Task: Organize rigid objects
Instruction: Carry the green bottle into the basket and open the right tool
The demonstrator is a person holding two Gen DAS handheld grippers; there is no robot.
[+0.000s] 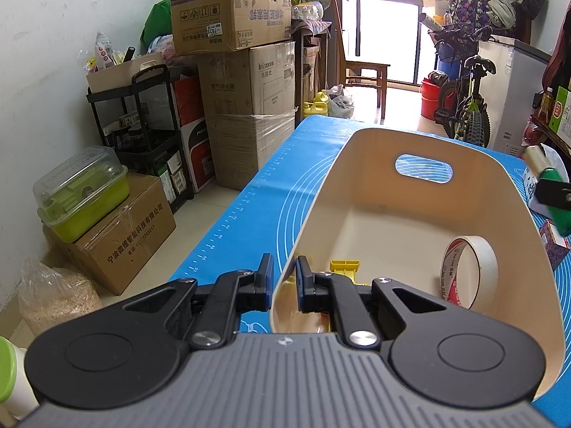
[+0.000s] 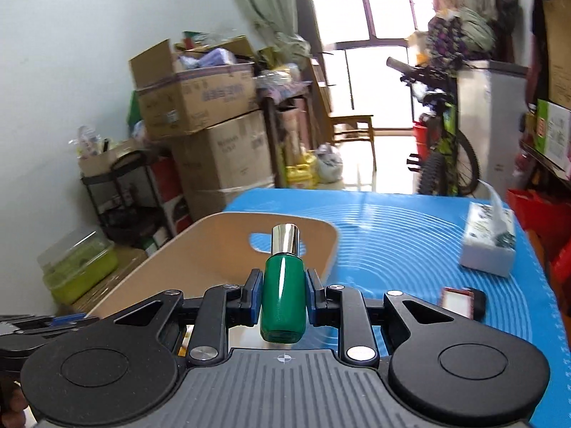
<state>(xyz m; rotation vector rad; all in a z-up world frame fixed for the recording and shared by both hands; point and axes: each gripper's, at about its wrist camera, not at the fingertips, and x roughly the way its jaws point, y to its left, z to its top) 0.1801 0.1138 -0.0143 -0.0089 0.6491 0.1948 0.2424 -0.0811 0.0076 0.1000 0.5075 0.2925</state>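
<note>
A cream basket [image 1: 514,214] with a handle slot stands on the blue mat [image 1: 264,192]. Inside it lie a roll of white tape [image 1: 471,271] and a yellow object [image 1: 344,267], partly hidden by my fingers. My left gripper [image 1: 284,281] is shut on the basket's near left rim, one finger outside and one inside. My right gripper [image 2: 283,285] is shut on a green bottle [image 2: 283,299] with a silver cap, held above the basket's [image 2: 200,249] right side. The bottle and right gripper also show at the right edge of the left wrist view [image 1: 555,199].
A tissue box [image 2: 489,242] and a small red-and-black box [image 2: 462,301] sit on the mat [image 2: 410,235] to the right of the basket. Stacked cardboard boxes [image 1: 232,71], a black cart [image 1: 142,125] and a bicycle [image 1: 464,100] stand beyond the table.
</note>
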